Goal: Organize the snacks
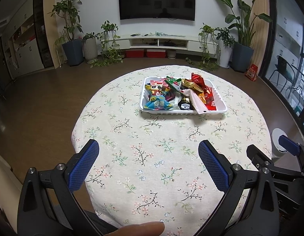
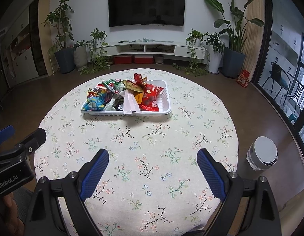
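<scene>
Snack packets (image 1: 177, 94) fill a white tray (image 1: 220, 106) on the flowered tabletop (image 1: 152, 147). The left tool (image 1: 148, 155) and right tool (image 2: 153, 163) hover near the table's front edge, both spread apart and empty.

A home living room (wall-mounted television (image 1: 156, 1), low media shelf (image 1: 157, 40), potted plants (image 1: 240, 27), floral-clothed table (image 1: 152, 157))

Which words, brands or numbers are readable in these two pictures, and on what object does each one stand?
"enRobot.AI": white letters, cut off at the frame edge, on the black body of the left gripper, seen in the right wrist view.
Print on the blue snack packet in the white plastic tray: too blurred to read.
Print on the red snack bag and the red paper bag on the floor: too small to read.
</scene>
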Demonstrator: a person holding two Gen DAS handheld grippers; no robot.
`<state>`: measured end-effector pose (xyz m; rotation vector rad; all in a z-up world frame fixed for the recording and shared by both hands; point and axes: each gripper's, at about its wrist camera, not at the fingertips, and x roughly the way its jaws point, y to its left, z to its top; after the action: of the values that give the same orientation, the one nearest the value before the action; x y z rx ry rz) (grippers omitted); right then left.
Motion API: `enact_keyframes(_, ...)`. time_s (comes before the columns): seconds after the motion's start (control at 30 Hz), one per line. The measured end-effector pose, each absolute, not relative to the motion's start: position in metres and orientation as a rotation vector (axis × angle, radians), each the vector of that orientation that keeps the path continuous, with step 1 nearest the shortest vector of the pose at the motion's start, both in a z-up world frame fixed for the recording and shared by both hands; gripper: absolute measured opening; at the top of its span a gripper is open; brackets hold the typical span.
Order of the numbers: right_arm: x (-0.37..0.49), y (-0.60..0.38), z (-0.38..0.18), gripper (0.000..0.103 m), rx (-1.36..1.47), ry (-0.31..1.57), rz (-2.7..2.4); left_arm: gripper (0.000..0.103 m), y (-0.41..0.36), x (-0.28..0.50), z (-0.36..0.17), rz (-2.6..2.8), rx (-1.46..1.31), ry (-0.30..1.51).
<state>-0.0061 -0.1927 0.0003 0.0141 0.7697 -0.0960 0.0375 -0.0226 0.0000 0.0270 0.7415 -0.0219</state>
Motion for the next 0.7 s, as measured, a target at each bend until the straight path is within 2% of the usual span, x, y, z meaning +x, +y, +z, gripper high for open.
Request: enact_keyframes(0.7, -0.003, -0.1936, -0.0009, 0.093, 0.012, 0.784, -0.092, 0.103, -0.0252, 0.0385, 0.0023, -0.023, 0.032, 0.737)
